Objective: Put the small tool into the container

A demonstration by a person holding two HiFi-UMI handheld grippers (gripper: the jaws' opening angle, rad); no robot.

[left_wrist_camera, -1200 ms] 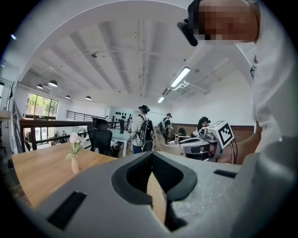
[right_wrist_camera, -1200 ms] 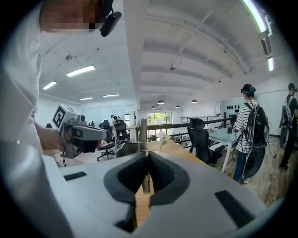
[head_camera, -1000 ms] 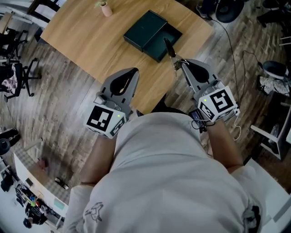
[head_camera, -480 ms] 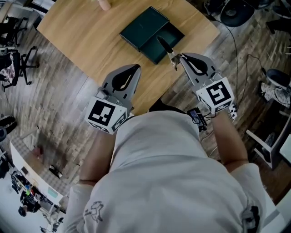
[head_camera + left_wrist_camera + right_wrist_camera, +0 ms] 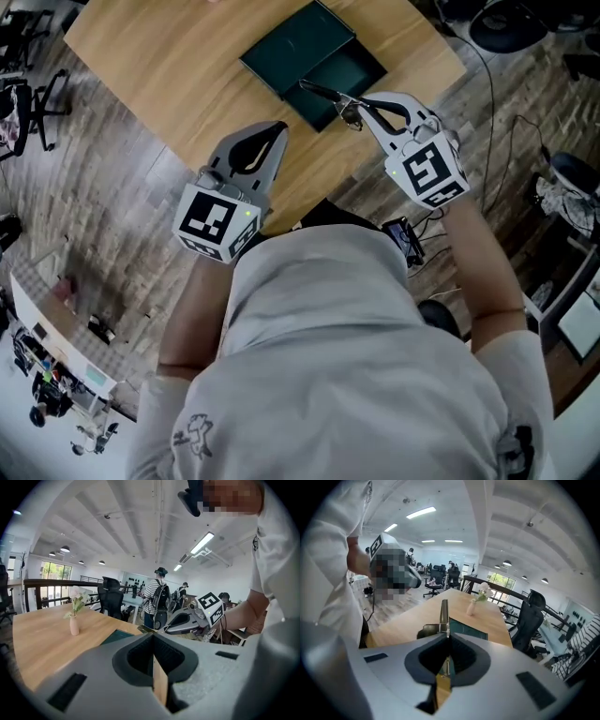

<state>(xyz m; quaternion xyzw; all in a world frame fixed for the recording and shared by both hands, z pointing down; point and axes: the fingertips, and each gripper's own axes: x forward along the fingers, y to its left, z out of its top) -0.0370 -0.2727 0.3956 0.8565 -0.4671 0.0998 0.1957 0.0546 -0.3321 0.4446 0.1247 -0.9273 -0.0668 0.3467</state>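
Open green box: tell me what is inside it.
Only its bare dark floor shows inside the open green box. The small tool in the right hand-held gripper covers the near edge.

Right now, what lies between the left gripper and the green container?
Head view: only bare tabletop separates the left gripper from the container.

box [image 5: 349, 75] on table [image 5: 159, 66], lid [image 5: 292, 39] against its left side, tool [image 5: 323, 92] above box's near edge, vase [image 5: 74, 625] farther back
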